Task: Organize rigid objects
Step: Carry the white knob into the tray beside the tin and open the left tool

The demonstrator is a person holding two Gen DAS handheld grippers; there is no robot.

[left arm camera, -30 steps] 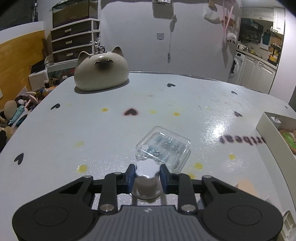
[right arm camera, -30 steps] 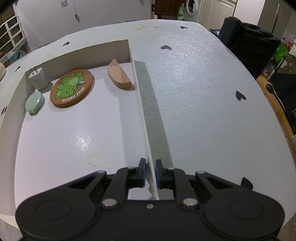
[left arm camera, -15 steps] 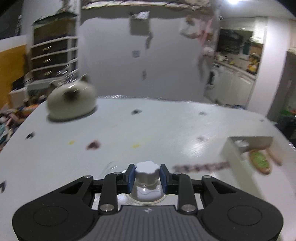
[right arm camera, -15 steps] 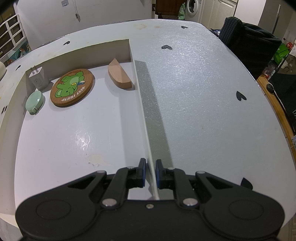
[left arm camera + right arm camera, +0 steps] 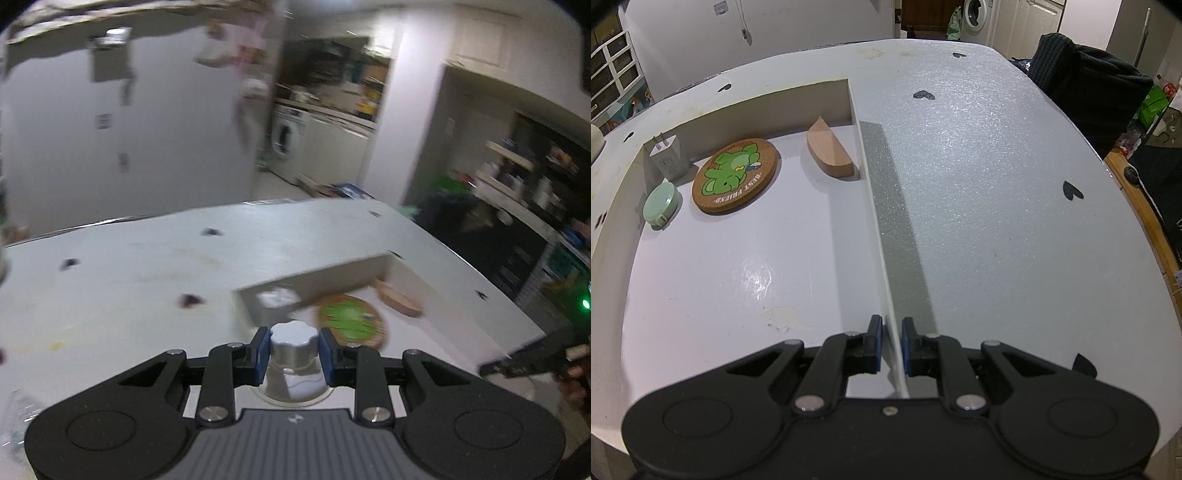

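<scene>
**Carry in progress: knobbed piece heading for the tray**

Left gripper (image 5: pixel 293 349) is clamping a small white piece with a scalloped knob top (image 5: pixel 293 334), blue pads pressing on either side of the knob. A wider clear base is hanging below it. The piece is sitting off the table (image 5: pixel 122 280), roughly over the near-left wall of the tray, judging from the blurred left wrist view.

Right gripper (image 5: pixel 890 343) is standing narrow, jaws straddling the right wall of the white tray (image 5: pixel 875 206). Pads look to be pinching or nearly pinching it; steadying the tray, I judge.

Risks from here:
- Grip is only on the knob. If the top is a loose lid, the base could be dropping away mid-carry.
- The view is smearing, suggesting a quick swing; a fast move could be clipping the tray wall with the hanging base.
- Setting down too far in could be knocking the cork coaster (image 5: pixel 735 175) or the charger plug (image 5: pixel 666 157).
- If the right hold slackens, the tray could be sliding on contact.

Count in tray: one coaster with green bear print, one wooden boat-shaped block (image 5: pixel 830 149), one white charger plug, one round mint-green case (image 5: pixel 660 203). Four things, all along the far end; near half lying bare. One piece being held. Grippers: two.
</scene>
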